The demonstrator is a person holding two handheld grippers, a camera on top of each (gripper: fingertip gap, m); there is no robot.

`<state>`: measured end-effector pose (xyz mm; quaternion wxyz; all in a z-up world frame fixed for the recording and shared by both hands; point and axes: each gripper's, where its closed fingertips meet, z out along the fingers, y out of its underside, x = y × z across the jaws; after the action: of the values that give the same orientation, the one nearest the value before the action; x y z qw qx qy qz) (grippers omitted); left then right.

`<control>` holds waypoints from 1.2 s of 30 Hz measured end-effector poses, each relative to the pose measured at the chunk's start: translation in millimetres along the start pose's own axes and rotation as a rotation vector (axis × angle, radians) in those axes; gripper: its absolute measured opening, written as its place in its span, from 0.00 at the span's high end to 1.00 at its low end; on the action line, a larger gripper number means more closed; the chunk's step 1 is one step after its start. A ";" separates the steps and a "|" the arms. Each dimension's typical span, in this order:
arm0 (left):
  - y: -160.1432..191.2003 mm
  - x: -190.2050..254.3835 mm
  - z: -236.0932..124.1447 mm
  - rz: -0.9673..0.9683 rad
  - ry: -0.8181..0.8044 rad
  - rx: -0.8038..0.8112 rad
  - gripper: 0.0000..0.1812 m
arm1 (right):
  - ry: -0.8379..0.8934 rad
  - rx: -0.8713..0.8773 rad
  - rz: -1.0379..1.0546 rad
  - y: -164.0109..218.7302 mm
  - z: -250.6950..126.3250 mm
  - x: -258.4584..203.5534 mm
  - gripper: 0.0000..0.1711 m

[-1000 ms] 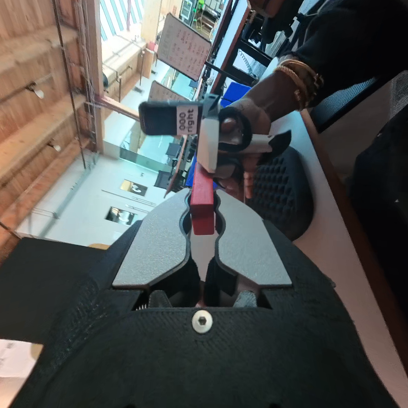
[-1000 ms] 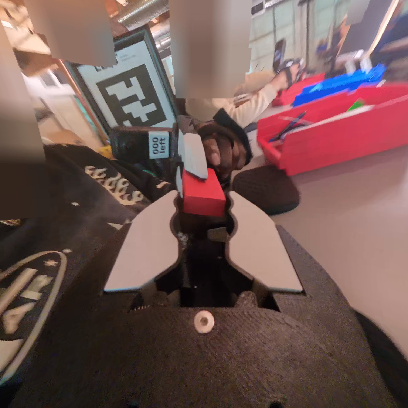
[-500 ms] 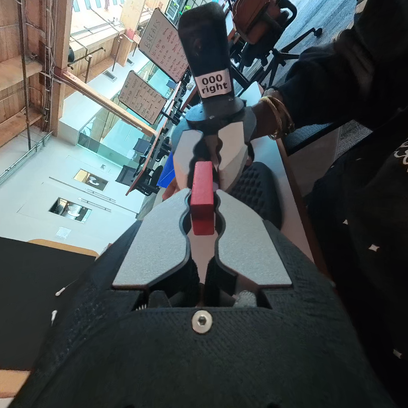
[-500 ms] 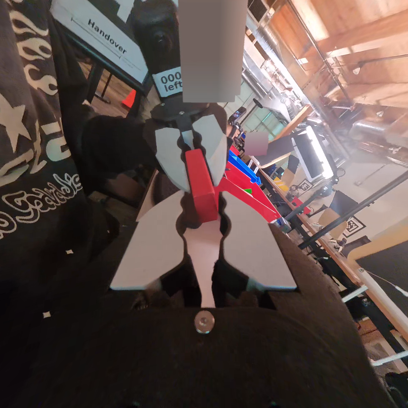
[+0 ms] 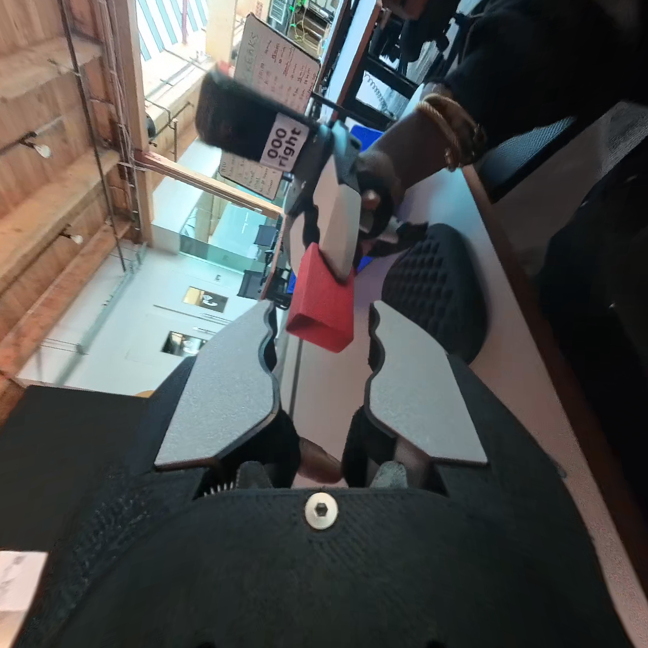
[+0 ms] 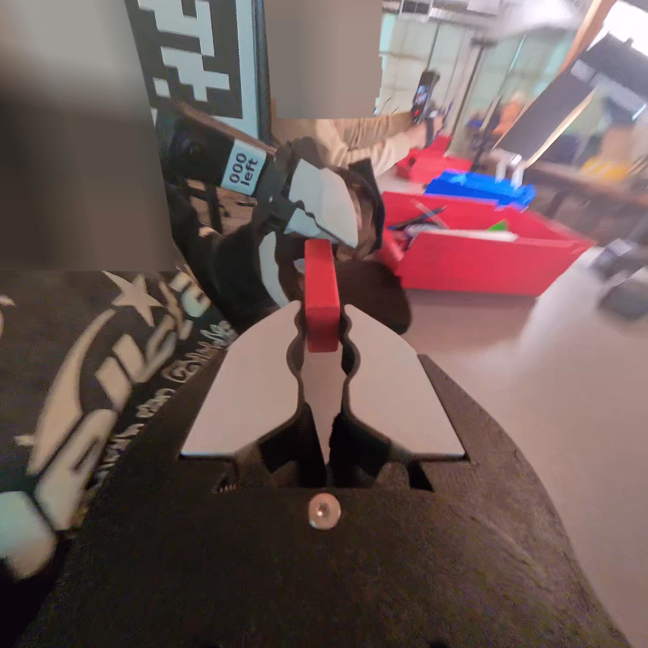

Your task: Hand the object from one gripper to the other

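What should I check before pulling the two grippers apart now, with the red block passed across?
1. Right gripper shut on the red block: ok, its fingers pinch the block's near end.
2. Left gripper released: ok, jaws spread with gaps on both sides of the block.
3. Block clear of the left fingers: ok, no contact visible.
4. Grip depth: cannot tell; only the block's end sits between the right fingers.
5. Retreat path over the table: ok; the red bin stands off to the side.

Bright daylight, some blur

Sun pours through the window (image 5: 164, 31). Far things look smeary, edges bend, and the red bins (image 6: 484, 259) look soft.
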<state>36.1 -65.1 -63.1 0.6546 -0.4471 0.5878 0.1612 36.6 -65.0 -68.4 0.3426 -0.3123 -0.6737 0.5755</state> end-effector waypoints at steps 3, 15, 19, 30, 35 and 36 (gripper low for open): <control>-5.4 -1.7 -4.8 0.040 -0.015 0.042 0.70 | -0.089 -0.014 0.258 0.2 -2.8 -3.4 0.90; -4.2 -1.3 -3.1 -0.015 0.010 0.029 0.82 | -0.173 0.016 0.442 -2.5 -3.2 -6.1 0.90; -8.2 -11.5 -8.4 -0.212 0.022 0.098 0.82 | 0.009 0.181 0.025 -24.5 -4.9 1.1 0.61; -16.5 -15.1 -12.5 -0.396 0.068 0.229 0.82 | 0.214 0.100 -0.574 -29.0 0.5 -8.7 0.74; -20.2 -11.4 -12.3 -0.357 0.076 0.241 0.81 | 0.167 0.066 -0.450 -23.3 0.0 -8.3 0.80; -20.0 -11.8 -12.3 -0.306 0.053 0.233 0.81 | 0.144 0.073 -0.371 -23.0 0.3 -8.2 0.80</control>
<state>40.1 -81.8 -43.3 0.7033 -0.4565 0.5445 -0.0212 40.4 -75.1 -46.5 0.5011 -0.2104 -0.6721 0.5029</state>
